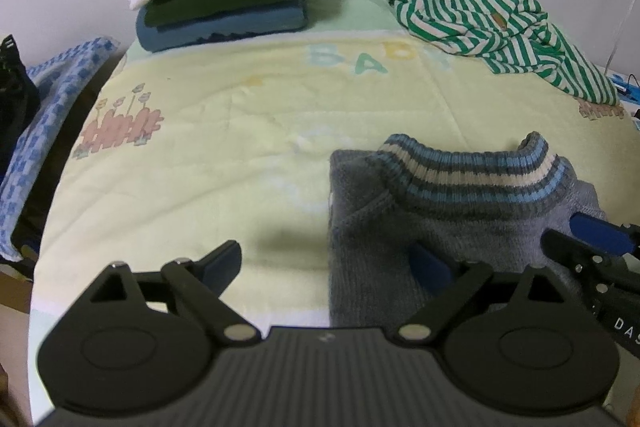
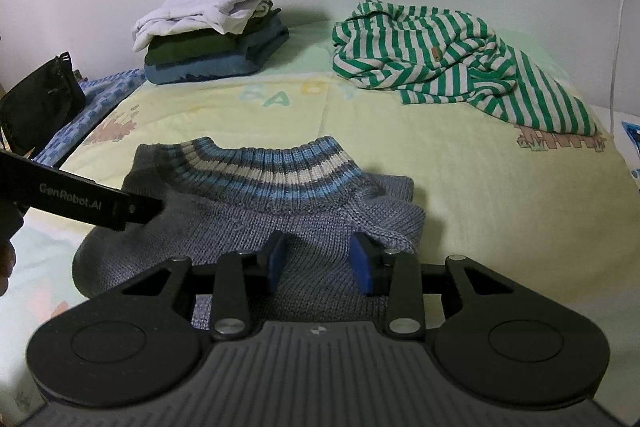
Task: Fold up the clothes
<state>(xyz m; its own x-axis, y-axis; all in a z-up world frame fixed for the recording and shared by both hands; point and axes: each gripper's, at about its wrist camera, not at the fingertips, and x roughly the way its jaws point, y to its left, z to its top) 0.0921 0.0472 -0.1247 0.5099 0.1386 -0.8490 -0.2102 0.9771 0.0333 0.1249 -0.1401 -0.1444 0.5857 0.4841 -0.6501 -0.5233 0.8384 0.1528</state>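
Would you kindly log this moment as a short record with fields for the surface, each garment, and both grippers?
surface: pale yellow baby blanket
garment in work: grey knit sweater, striped collar facing away, partly folded
folded stack: white, dark green and blue items, far left
waiting garment: green striped shirt, crumpled, far right
left gripper: open, one finger over the sweater's edge
right gripper: open, fingers over the sweater, nothing clamped

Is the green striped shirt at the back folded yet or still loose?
Still loose. The striped shirt lies crumpled in a heap on the blanket, unlike the neat stack of clothes to its left.
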